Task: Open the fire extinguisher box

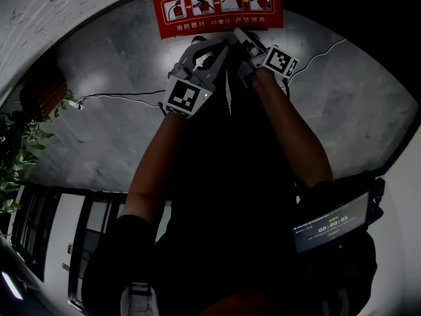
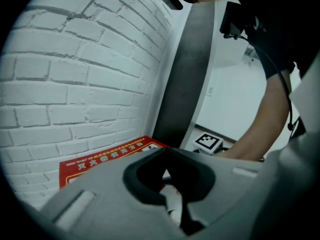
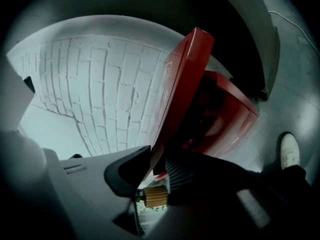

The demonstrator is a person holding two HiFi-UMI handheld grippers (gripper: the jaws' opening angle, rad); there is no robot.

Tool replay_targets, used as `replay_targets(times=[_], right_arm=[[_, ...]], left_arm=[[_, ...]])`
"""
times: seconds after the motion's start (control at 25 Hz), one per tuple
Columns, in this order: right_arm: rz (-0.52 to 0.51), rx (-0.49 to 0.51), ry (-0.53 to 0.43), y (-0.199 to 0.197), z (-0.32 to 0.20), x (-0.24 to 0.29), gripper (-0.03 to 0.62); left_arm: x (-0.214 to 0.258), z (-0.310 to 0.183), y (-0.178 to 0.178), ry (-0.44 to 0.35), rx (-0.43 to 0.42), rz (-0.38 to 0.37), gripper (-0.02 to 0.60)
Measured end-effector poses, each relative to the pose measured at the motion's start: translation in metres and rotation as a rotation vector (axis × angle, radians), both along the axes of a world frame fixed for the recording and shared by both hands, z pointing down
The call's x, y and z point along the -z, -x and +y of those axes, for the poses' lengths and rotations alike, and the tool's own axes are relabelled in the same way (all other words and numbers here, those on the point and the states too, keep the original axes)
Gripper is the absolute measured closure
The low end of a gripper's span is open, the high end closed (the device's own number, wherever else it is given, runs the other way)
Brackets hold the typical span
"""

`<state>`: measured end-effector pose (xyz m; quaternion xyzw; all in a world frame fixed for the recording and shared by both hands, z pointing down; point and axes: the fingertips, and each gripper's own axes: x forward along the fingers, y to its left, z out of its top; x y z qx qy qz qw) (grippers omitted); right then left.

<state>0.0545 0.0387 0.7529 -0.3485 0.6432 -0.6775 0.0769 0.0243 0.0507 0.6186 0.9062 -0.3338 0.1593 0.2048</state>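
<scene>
The red fire extinguisher box shows its lid (image 1: 220, 5) with white instruction pictures at the top of the head view. My two grippers meet at its lower edge. My right gripper (image 3: 155, 161) is shut on the raised lid's (image 3: 182, 79) edge, which runs up between its jaws. Behind the lid the red box body (image 3: 230, 119) gapes open and dark inside. My left gripper (image 2: 167, 151) has its tips together just in front of the lid (image 2: 100, 161), and I see nothing between them. In the head view it (image 1: 214, 48) sits left of the right gripper (image 1: 242, 37).
A white brick wall (image 2: 75, 84) stands behind the box, with a dark pillar (image 2: 182, 74) beside it. A thin cable (image 1: 118, 97) lies on the grey stone floor, and a plant (image 1: 16, 150) stands at the left. A shoe (image 3: 289, 151) is on the floor at the right.
</scene>
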Motion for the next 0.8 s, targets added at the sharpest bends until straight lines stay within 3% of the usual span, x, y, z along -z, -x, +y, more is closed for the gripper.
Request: replay_targets(times=[0.24,0.44,0.64,0.8], right_arm=[[0.008,0.103,-0.115,0.006,-0.012,0.051,0.501],[-0.018,0.13,-0.208,0.006,-0.011,0.057,0.508],[-0.044,0.134,-0.299,0.017,-0.063,0.11,0.519],[0.001,0.126,-0.342,0.016,-0.09,0.129,0.526]], left_arm=[[0.019,-0.012,0.006,-0.025,0.023,0.024,0.58],[0.002,-0.006,0.013,-0.041,0.039,0.004,0.58],[0.019,-0.031,0.029,-0.041,0.068,-0.004,0.58],[0.019,-0.034,0.031,-0.037,0.093,0.005,0.58]])
